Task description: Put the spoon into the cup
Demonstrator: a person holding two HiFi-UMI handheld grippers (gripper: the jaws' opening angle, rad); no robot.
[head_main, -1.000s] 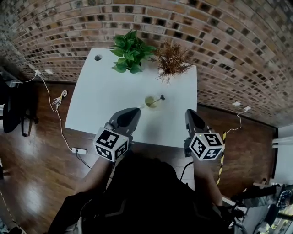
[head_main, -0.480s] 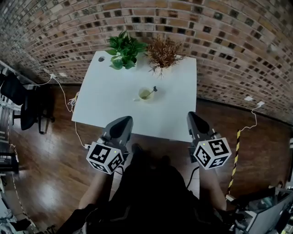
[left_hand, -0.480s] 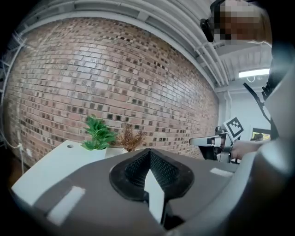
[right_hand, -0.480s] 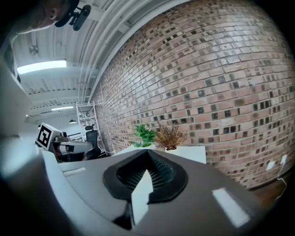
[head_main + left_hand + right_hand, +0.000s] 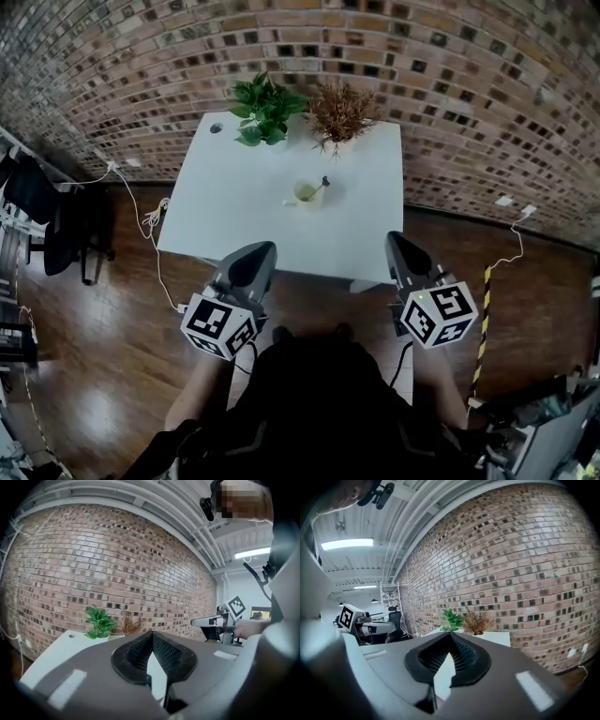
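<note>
A pale cup [image 5: 305, 192] stands near the middle of the white table [image 5: 234, 206]. The spoon [image 5: 321, 184] rests in it, its dark handle leaning out to the upper right. Both grippers hang over the wooden floor, short of the table's near edge and well apart from the cup. My left gripper [image 5: 251, 255] [image 5: 152, 633] is shut with nothing between its pads. The right gripper [image 5: 401, 242] [image 5: 451, 634] is likewise shut and empty. Neither gripper view shows the cup; it is hidden behind the jaws.
A green potted plant [image 5: 265, 108] and a dried brown plant [image 5: 339, 111] stand at the table's far edge against the brick wall. A cable hole [image 5: 216, 127] sits at the far left corner. A dark chair [image 5: 56, 220] and cables [image 5: 155, 220] lie left.
Both grippers have drawn back from over the table's near edge to above the floor and risen. The cup with the spoon stays in place on the table.
</note>
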